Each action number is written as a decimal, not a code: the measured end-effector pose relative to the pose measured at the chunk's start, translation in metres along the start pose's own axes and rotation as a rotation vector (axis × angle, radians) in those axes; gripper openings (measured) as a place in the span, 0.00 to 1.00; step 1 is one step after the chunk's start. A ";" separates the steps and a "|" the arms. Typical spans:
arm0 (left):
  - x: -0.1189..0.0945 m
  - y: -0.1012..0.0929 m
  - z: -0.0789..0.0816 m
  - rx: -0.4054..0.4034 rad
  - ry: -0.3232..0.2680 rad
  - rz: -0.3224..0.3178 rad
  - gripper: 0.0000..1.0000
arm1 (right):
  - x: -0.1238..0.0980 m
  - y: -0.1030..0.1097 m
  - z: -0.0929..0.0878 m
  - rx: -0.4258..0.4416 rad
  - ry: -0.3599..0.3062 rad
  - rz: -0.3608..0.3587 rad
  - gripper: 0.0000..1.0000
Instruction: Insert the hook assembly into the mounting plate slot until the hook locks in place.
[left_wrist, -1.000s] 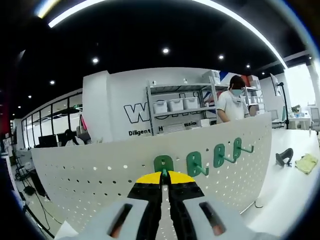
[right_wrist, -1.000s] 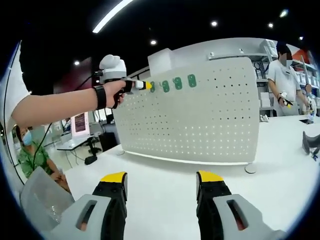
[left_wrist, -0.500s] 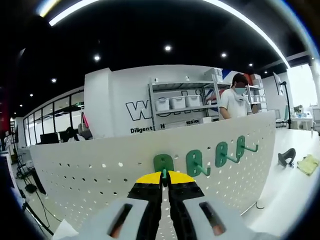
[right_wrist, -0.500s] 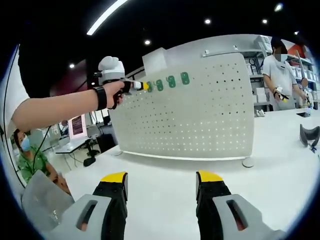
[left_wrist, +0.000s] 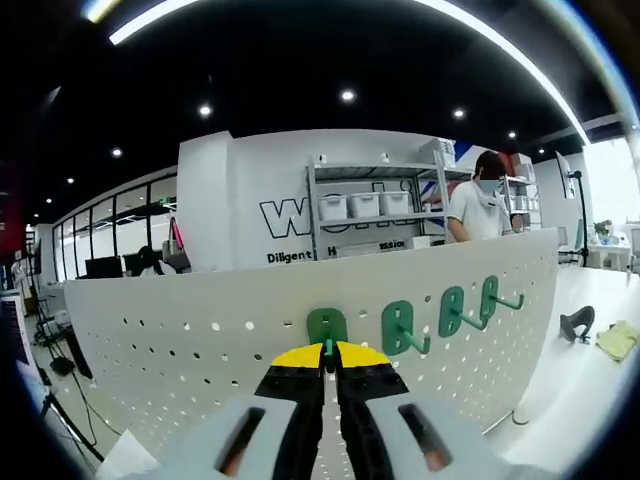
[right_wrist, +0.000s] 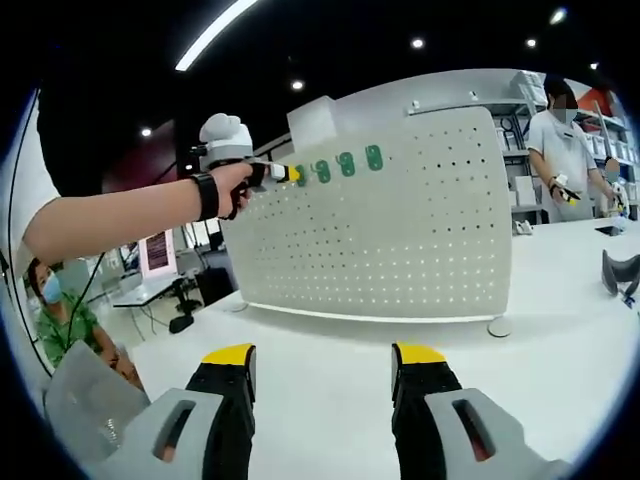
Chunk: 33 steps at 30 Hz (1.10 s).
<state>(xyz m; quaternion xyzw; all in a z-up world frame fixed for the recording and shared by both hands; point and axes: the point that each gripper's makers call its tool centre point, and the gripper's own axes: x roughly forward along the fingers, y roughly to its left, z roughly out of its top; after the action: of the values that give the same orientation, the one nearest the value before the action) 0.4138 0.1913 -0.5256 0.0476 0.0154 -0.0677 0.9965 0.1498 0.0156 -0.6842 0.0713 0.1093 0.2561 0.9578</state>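
Left gripper view: the left gripper (left_wrist: 329, 352), with black jaws tipped in yellow, is seen with its jaws drawn together and clamped on the stem of a green plastic hook with an oval backplate (left_wrist: 327, 326). This hook is pressed against the top row of an upright white perforated metal pegboard (left_wrist: 180, 345), which serves as the mounting plate. Three further green hooks are mounted along the same row to its right, the nearest (left_wrist: 400, 327) just beside it, each with a prong projecting from the board. A dark curved object (left_wrist: 575, 324) and a yellow-green cloth (left_wrist: 617, 339) are seen lying on the white table (left_wrist: 575, 385) beyond the board's right end. Behind the board, a metal shelving unit with white bins (left_wrist: 362, 206) and a standing person (left_wrist: 478, 203) are visible.

Right gripper view: the right gripper (right_wrist: 322, 372) is held low over the table (right_wrist: 330, 348), well apart from the pegboard (right_wrist: 400, 225), jaws wide apart with nothing between them. The left gripper (right_wrist: 268, 172) is seen in a hand (right_wrist: 232, 180) with a black wrist strap, its tip at the board's upper left corner, touching the first hook of the green row (right_wrist: 303, 175). A seated person in green (right_wrist: 70, 318) is noted at the lower left.
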 end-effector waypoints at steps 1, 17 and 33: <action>0.000 -0.002 0.000 -0.027 0.004 -0.006 0.03 | 0.000 0.000 0.000 0.001 -0.002 -0.002 0.55; 0.006 -0.002 -0.001 0.023 0.037 -0.003 0.04 | 0.000 -0.001 0.000 0.008 -0.002 0.001 0.55; 0.013 -0.005 0.003 0.028 0.036 -0.031 0.05 | 0.000 -0.003 0.002 0.013 -0.014 -0.002 0.54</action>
<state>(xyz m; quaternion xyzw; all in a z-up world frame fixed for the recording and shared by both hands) 0.4259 0.1841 -0.5235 0.0628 0.0334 -0.0823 0.9941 0.1520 0.0129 -0.6831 0.0790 0.1043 0.2541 0.9583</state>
